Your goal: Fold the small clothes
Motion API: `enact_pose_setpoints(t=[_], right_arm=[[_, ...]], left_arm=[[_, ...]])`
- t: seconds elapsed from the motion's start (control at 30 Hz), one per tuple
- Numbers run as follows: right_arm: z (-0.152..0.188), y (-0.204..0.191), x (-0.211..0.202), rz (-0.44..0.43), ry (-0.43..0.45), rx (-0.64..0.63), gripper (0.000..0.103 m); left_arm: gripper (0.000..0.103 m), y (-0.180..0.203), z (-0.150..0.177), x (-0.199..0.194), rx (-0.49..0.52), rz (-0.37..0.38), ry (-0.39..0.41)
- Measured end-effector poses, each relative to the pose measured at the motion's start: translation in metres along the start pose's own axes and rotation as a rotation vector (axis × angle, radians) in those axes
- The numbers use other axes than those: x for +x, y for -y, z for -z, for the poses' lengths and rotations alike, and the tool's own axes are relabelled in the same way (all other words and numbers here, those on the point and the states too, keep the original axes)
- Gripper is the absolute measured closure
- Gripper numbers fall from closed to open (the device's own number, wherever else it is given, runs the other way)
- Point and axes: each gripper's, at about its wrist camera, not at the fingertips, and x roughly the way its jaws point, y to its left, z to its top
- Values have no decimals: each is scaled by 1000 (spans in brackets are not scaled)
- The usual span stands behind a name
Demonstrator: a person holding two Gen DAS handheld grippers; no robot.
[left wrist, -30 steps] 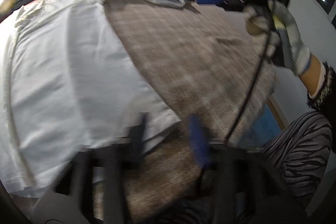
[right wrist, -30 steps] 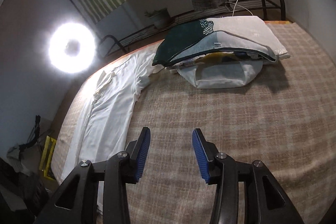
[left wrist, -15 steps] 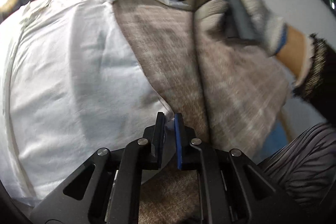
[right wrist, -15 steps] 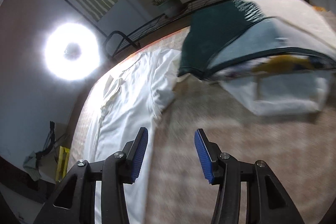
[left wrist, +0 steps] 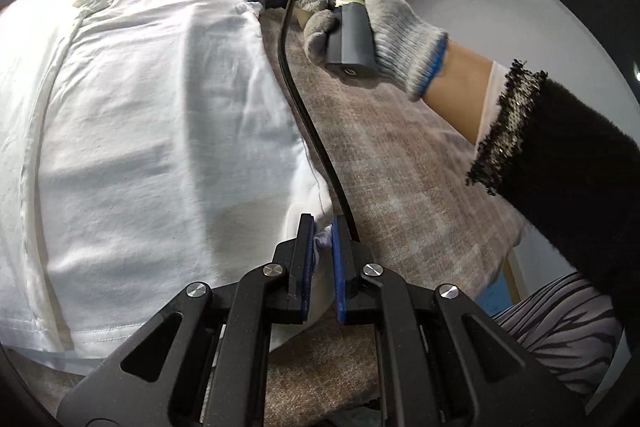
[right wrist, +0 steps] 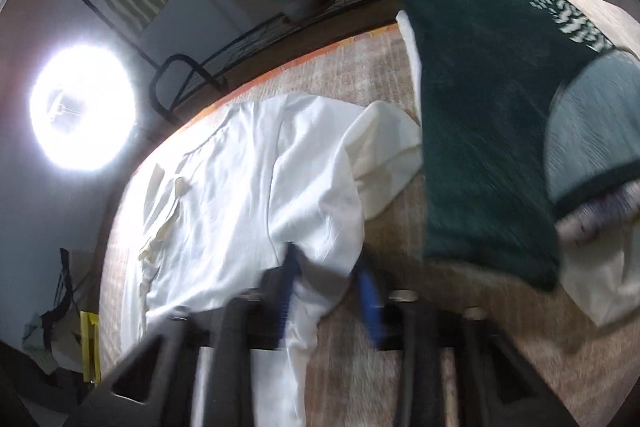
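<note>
A white shirt lies spread flat on the brown checked cover. My left gripper is shut on the near right corner of its hem, with a small bunch of cloth between the blue pads. At the shirt's far right side, a gloved hand holds my right gripper down at the sleeve. In the blurred right wrist view, the right gripper has its jaws closing. A fold of the white shirt near the armpit lies between them, and the pads stand apart.
A pile of folded clothes topped by a dark green garment lies just right of the shirt's sleeve. A black cable runs along the shirt's right edge. A metal rail and a ring light stand behind. Striped trousers show at the lower right.
The left gripper shut on the shirt's hem corner and lifted it slightly. The right gripper swept left and down from the bare cover to the shirt's sleeve side, its jaws narrowing.
</note>
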Motion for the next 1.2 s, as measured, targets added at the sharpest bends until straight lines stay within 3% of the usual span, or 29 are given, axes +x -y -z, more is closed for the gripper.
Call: enact_pose_setpoints(t=[0.03,0.1,0.4,0.77,1.0,1.07,1.13,1.2], right_arm=[[-1,-2,2,-2,0,6,99],[-5,-9,3,14,2,-1,100],[-14,-95,-10,202,62,-244,101],[5,-200,37,243,17,-461,101],[20,-221,82,261,-55,-496,101],[22,-218,91,234,-92,-481,95],[22,-213,93,175,-140,-448,74],[17,-208,82,87,-158,-419,72]], left_arm=[[96,-2,-1,0,-6,3,2],[96,-8,0,-6,-32,15,14],[96,-51,3,-42,-176,72,71],[96,-112,28,-80,-304,6,115],[96,-134,35,-85,-330,-56,106],[96,-134,35,-79,-326,-77,102],[96,-138,35,-81,-333,-71,101],[96,-139,35,-88,-329,-67,116]])
